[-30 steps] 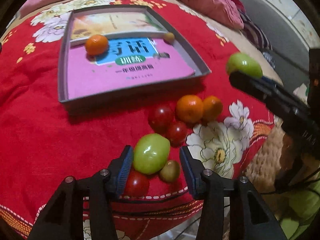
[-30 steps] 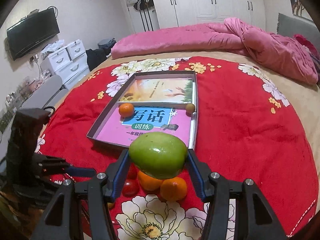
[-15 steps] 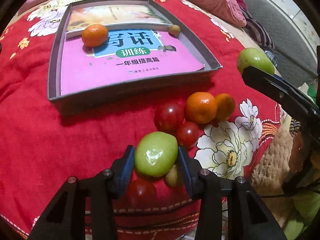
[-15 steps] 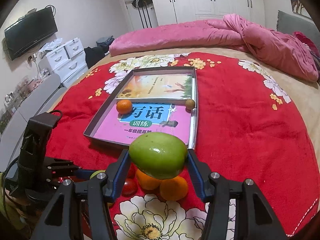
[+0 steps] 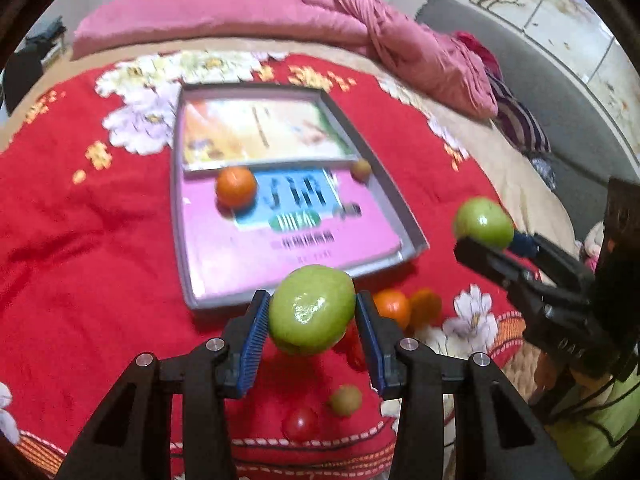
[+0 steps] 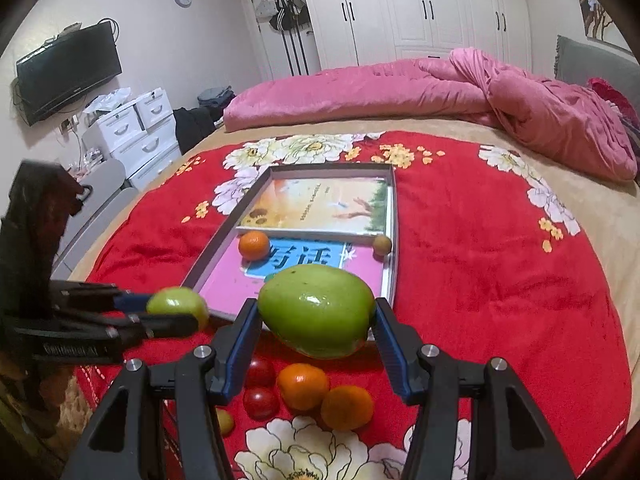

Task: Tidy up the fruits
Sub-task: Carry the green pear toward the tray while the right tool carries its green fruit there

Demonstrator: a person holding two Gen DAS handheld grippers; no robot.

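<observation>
Two tools tilt downward above the bed, left tool [image 5: 312, 316] and right tool [image 6: 316, 316] each clamping a green fruit [image 5: 311, 312].

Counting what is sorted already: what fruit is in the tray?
Two pieces: an orange and a small brownish fruit lie in the tray, on the books.

text: "写话" in large dark characters | on: blue panel of pink book cover [image 6: 304, 258] | place: inside grey tray [image 6: 394, 240], near its front edge | other print: too blurred to read
</observation>
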